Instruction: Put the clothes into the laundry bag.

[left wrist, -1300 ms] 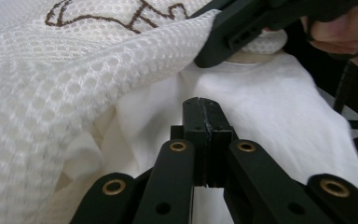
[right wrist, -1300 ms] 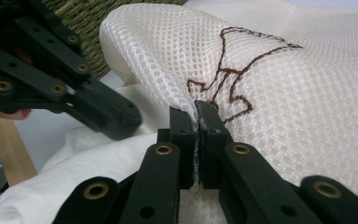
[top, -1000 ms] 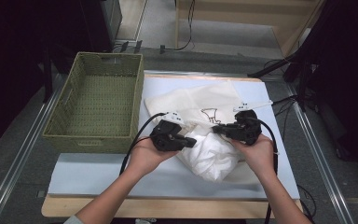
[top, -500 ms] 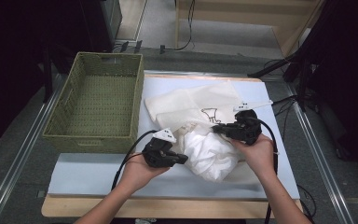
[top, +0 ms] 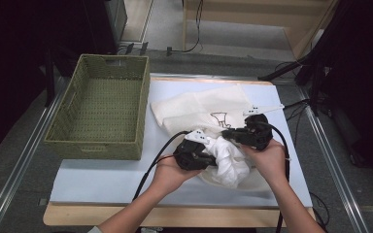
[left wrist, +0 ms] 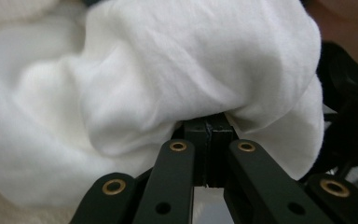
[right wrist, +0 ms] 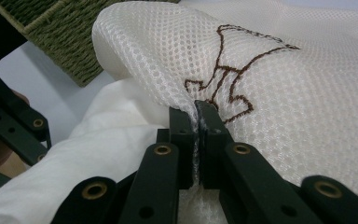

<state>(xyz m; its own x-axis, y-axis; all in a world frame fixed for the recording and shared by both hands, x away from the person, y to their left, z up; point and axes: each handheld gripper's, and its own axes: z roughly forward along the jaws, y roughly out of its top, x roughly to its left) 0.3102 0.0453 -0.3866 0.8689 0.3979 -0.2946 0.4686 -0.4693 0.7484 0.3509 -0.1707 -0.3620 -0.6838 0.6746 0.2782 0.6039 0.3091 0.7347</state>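
the left hand-held gripper [top: 209, 158] sits closest to the person, and in the left gripper view its jaws are squeezed tight on a fold of the soft white cloth [left wrist: 168, 88]. the cloth is bunched in a lump near the front of the counter [top: 107, 179], between the two hands. just past it, the right hand-held gripper [top: 229, 133] is clenched on the edge of a mesh bag [right wrist: 279, 93] with a brown line drawing stitched on it. in the right gripper view the mesh is pinched thin between the jaws, and the cloth lies right under that lifted edge. it looks like the cloth is being pushed into the bag while the right side holds the bag's mouth up. the rest of the bag lies flat toward the back of the counter. the green basket [top: 99, 111] stands to the left, apart from the bag, with nothing in it. things could go wrong here. the mesh is thin, so it could slip out of the right jaws and the mouth would drop shut. the left jaws hold only a small fold, so most of the lump could sag and stay outside. a hard pull could snag the mesh or tear it.
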